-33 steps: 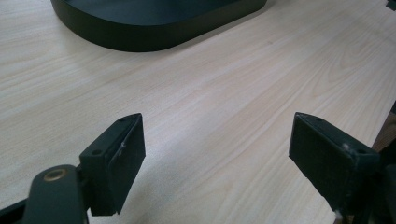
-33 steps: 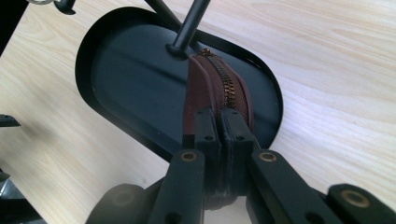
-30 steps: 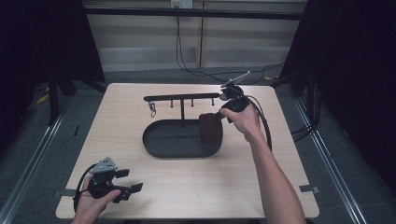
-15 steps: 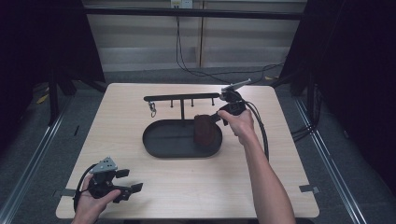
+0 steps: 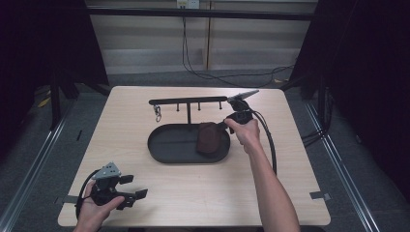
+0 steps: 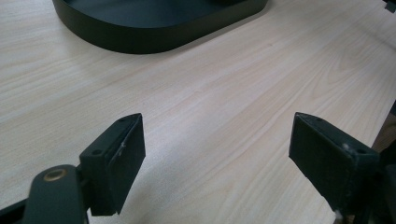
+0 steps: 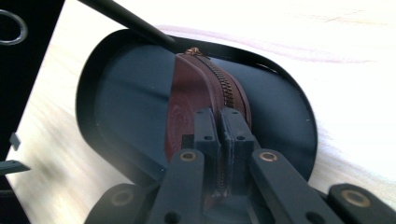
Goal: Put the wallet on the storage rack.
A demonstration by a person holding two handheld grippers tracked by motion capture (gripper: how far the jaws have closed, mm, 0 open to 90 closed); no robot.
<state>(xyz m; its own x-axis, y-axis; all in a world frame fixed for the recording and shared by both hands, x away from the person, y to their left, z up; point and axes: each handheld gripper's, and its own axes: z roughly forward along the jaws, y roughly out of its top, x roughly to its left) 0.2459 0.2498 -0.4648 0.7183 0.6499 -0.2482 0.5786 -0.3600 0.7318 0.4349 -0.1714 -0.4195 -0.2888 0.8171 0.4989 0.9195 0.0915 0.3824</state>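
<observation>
On a pale wooden table [image 5: 193, 193], the right gripper [image 5: 227, 123] is held over the right end of a black oval tray [image 5: 167, 145], its jaws pointing left at a brown pouch [image 5: 208, 137] that sits just ahead of them inside the tray; whether they pinch it cannot be told from here. Just beyond those jaws stands a black rack [image 5: 187, 102] with a metal ring [image 5: 157, 116] hanging at its left end. The left gripper [image 5: 136, 186] rests near the table's front left corner, jaws spread apart and pointing right over bare wood, well apart from the tray.

Smooth brown leather pouch [image 7: 187, 100], matt black tray [image 7: 121, 93]
</observation>
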